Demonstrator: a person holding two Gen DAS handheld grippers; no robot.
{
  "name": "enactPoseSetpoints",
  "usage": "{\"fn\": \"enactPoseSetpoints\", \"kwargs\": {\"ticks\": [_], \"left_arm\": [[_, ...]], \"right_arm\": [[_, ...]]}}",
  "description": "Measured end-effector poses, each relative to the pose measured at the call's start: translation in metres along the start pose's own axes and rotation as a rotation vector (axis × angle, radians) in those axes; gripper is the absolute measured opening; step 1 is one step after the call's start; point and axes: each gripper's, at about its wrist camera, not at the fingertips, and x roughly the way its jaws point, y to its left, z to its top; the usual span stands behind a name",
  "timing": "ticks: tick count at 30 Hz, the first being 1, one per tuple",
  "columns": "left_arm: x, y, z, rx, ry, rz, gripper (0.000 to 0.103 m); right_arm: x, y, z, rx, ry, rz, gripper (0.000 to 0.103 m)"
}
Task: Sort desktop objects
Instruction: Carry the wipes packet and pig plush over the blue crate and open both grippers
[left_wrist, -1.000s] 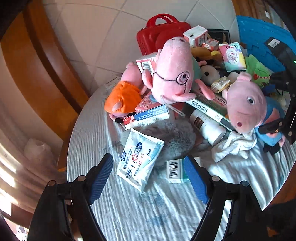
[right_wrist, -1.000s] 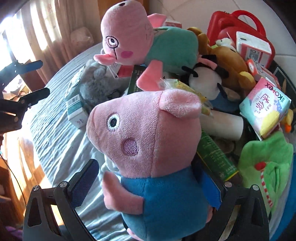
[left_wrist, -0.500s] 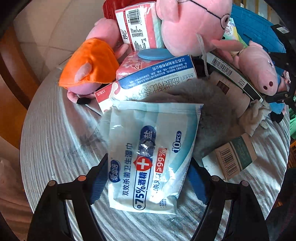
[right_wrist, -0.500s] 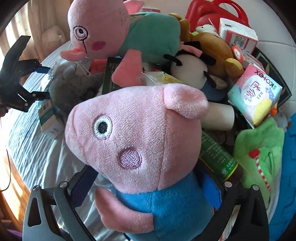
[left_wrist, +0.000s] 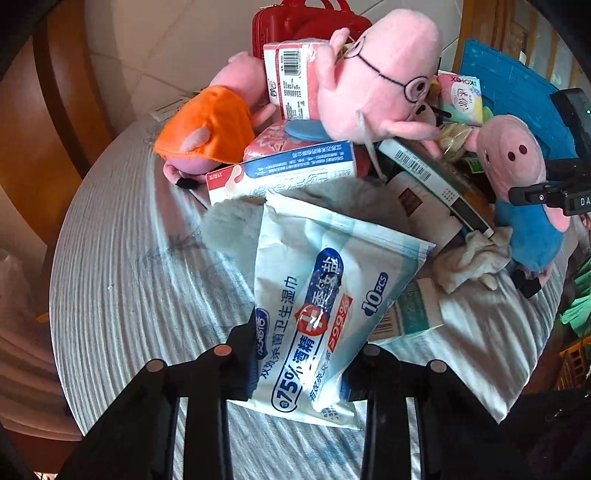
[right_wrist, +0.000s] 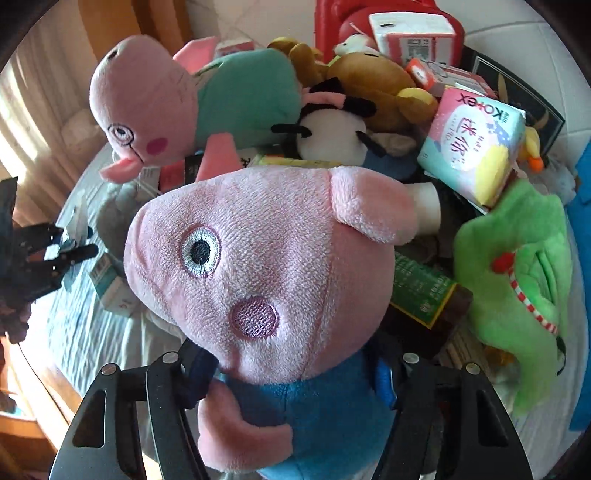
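Observation:
My left gripper (left_wrist: 301, 363) is shut on a white and blue pack of alcohol wipes (left_wrist: 325, 295), pinching its near end so it buckles above the tablecloth. My right gripper (right_wrist: 291, 373) is shut on the blue body of a pink pig plush (right_wrist: 266, 266), which fills the right wrist view. The same plush (left_wrist: 517, 184) shows at the right of the left wrist view, with the right gripper's frame beside it. The left gripper (right_wrist: 48, 258) shows at the left edge of the right wrist view.
A round table with a grey striped cloth (left_wrist: 129, 277) holds a pile: a pig plush with glasses (left_wrist: 376, 81), an orange-dressed pig plush (left_wrist: 210, 129), a red case (left_wrist: 295, 26), boxes, a grey furry toy (left_wrist: 229, 229), a green plush (right_wrist: 517, 277), a tissue pack (right_wrist: 476, 144). A blue crate (left_wrist: 517, 92) stands far right.
My left gripper advanced over the wipes pack, closed on it and lifted its near end. My right gripper narrowed onto the pig plush's blue body and raised it slightly.

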Motion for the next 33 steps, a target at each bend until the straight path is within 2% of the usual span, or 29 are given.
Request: {"fn": "enactPoseSetpoints", "kwargs": {"ticks": [3,4,11,14,17,20,25,30,33], "left_arm": [[-0.012,-0.018,0.008,0.035,-0.016,-0.009,0.031],[-0.018,-0.016,0.02,0.045,-0.025,-0.018,0.031],[-0.048,-0.071,0.073,0.138,-0.12,-0.079,0.031],[-0.062,-0.098,0.104,0.169,-0.178,-0.112,0.031],[-0.074,-0.132,0.141,0.213,-0.241,-0.151,0.031],[-0.089,-0.176,0.178,0.278,-0.315,-0.184,0.031],[-0.12,-0.261,0.237,0.357,-0.442,-0.26,0.031],[-0.15,-0.367,0.292,0.437,-0.56,-0.341,0.031],[-0.163,-0.436,0.32,0.474,-0.61,-0.398,0.031]], "right_arm": [[-0.016,-0.007,-0.004,0.033,-0.034,0.019,0.067],[-0.022,-0.009,-0.004,0.041,-0.049,0.024,0.067],[-0.086,-0.025,0.007,0.118,-0.212,0.044,0.067],[-0.117,-0.04,0.017,0.161,-0.29,0.049,0.067],[-0.155,-0.057,0.021,0.191,-0.37,0.019,0.067],[-0.19,-0.08,0.026,0.216,-0.456,-0.029,0.067],[-0.27,-0.134,0.016,0.263,-0.633,-0.126,0.067],[-0.367,-0.206,-0.011,0.314,-0.818,-0.235,0.068],[-0.422,-0.253,-0.032,0.333,-0.895,-0.297,0.068]]}}
